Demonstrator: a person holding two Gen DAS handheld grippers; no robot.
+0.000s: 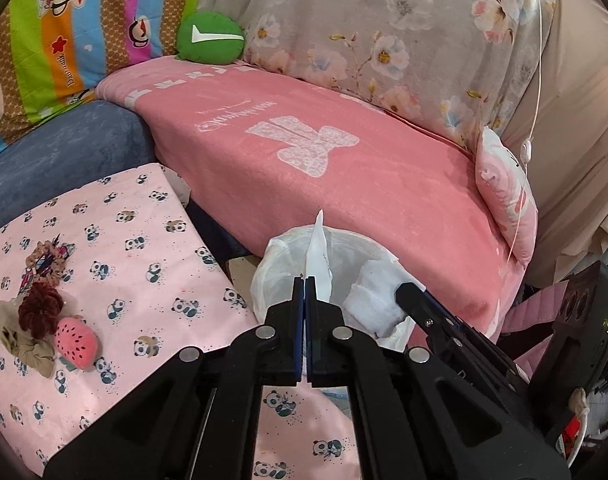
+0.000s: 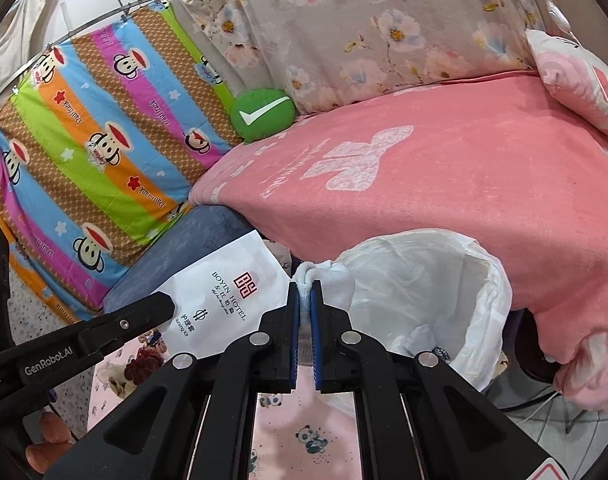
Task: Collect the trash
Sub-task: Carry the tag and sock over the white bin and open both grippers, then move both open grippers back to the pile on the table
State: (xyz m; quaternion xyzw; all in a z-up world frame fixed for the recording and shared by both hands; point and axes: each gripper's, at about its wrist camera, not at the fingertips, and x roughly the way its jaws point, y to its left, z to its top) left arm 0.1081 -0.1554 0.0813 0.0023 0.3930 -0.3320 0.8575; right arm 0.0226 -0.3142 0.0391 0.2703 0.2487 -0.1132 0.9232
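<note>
My left gripper (image 1: pixel 305 282) is shut on a flat white hotel paper packet (image 1: pixel 317 252), seen edge-on here and held over the near rim of the bin's white liner (image 1: pixel 264 276). The right wrist view shows that packet's printed face (image 2: pixel 232 292) with the left gripper (image 2: pixel 166 304) pinching its lower corner. My right gripper (image 2: pixel 305 292) is shut on a crumpled white tissue wad (image 2: pixel 329 276), held at the left rim of the lined bin (image 2: pixel 499 280). Some trash lies at the bin's bottom. In the left wrist view the right gripper (image 1: pixel 403 290) holds the wad (image 1: pixel 373 304) above the bin.
A low table with a pink panda-print cloth (image 1: pixel 124 260) carries hair scrunchies and a watermelon plush (image 1: pixel 78 346). Behind the bin runs a sofa under a pink blanket (image 1: pixel 304 152), with a green cushion (image 1: pixel 210 38), a small pink pillow (image 1: pixel 503 196) and a hanging white cable (image 1: pixel 537 80).
</note>
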